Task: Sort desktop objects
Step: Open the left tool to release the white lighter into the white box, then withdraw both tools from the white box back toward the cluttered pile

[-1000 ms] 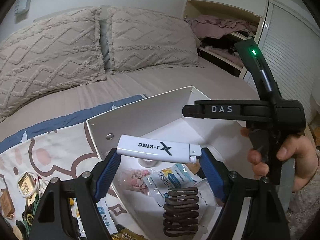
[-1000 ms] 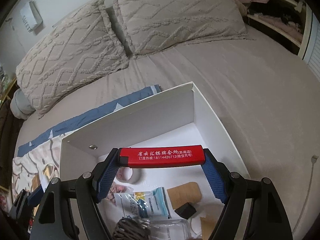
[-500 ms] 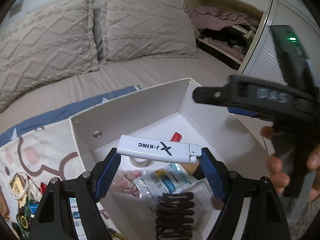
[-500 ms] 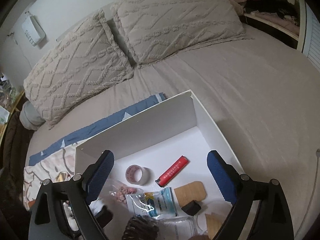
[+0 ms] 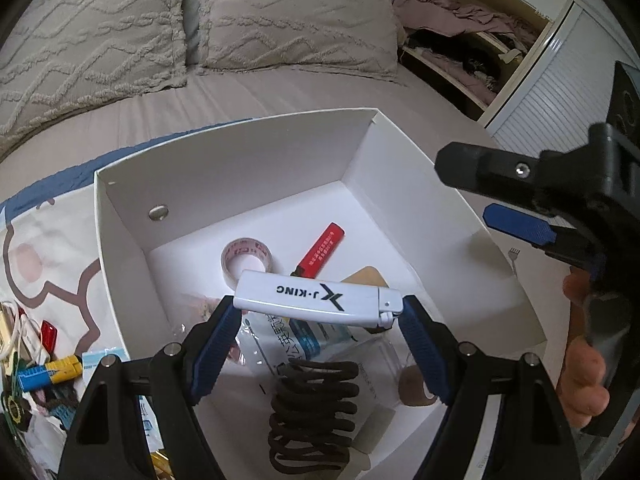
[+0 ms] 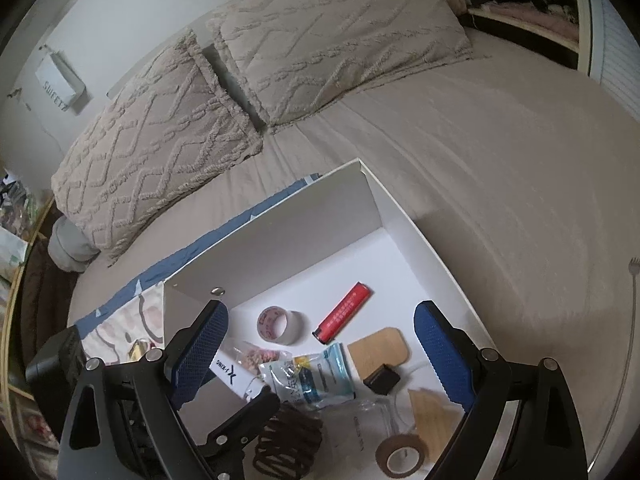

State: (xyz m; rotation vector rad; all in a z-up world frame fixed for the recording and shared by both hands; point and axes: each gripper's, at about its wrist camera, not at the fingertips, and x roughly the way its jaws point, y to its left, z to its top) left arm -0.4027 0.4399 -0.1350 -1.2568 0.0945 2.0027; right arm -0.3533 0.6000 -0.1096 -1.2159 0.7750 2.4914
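A white lighter [image 5: 316,298] marked J-KING is clamped end to end between the blue pads of my left gripper [image 5: 318,312], above the open white box [image 5: 240,136]. The same lighter [image 6: 232,374] shows at the lower left of the right wrist view. A red lighter [image 5: 322,248] lies loose on the box floor beside a roll of clear tape [image 5: 246,258]. My right gripper [image 6: 320,314] hangs over the box with its jaws wide apart and nothing between them; the red lighter [image 6: 344,312] lies below it.
The box also holds a sachet [image 6: 316,376], a wooden tag [image 6: 378,350], a brown coil [image 6: 288,440] and brown tape [image 6: 402,454]. It sits on a bed with pillows behind. Small clutter [image 5: 48,372] lies on the printed cloth to its left. A fork [image 6: 634,280] lies on the sheet.
The right gripper opened and the red lighter dropped onto the box floor; that gripper then drew back. The left gripper sank closer over the box, still holding the white lighter.
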